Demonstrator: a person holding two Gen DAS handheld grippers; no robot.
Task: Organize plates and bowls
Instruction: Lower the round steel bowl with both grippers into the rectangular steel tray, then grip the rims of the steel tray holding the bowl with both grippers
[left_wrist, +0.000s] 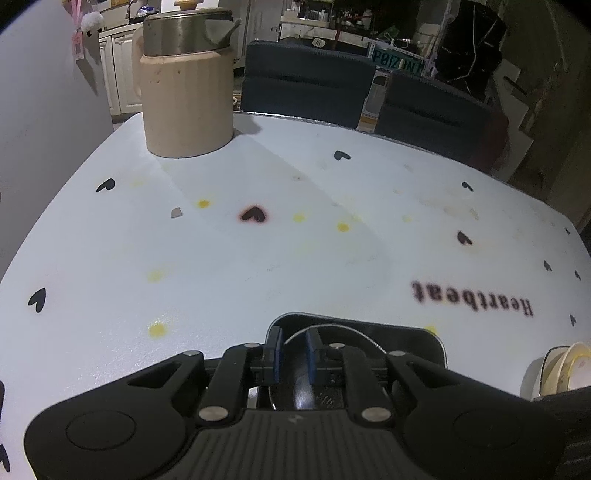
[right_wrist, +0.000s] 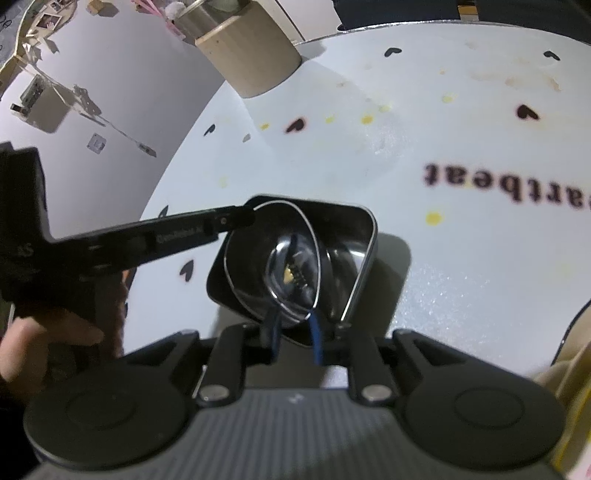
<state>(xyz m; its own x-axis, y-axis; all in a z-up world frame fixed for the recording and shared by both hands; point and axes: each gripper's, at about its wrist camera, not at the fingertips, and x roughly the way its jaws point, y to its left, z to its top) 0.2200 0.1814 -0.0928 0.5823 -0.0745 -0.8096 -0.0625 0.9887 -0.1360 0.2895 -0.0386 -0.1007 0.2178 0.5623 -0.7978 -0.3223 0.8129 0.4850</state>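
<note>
We hold the left hand-held gripper (left_wrist: 293, 354) low at six o'clock of its own view, its blue pads (left_wrist: 312, 354) slightly parted astride the near rim of a black dish (left_wrist: 406, 338); we cannot tell whether they pinch that rim. In the right wrist view the right hand-held gripper (right_wrist: 295, 341) sits at six o'clock, its blue fingers (right_wrist: 316, 341) a little apart at the near edge of the same black dish (right_wrist: 364, 229), and there too the grip is unclear. A glossy dark bowl (right_wrist: 291, 273) with a thin bright rim lies tilted inside the dish. The left gripper reaches in from nine o'clock, its tip at the dish's far left rim, with a hand (right_wrist: 40, 343) behind it. Pale bowls (left_wrist: 565, 367) stack at four o'clock in the left view. The white surface (left_wrist: 258, 266) carries black hearts, yellow spots and the word "Heartbeat" (left_wrist: 474, 297). Farther off, at eleven o'clock, stands a beige kettle (left_wrist: 186, 99) with a metal top. Beyond the surface are dark chairs (left_wrist: 306, 83) and a sign reading "POIZON" (left_wrist: 397, 65).
</note>
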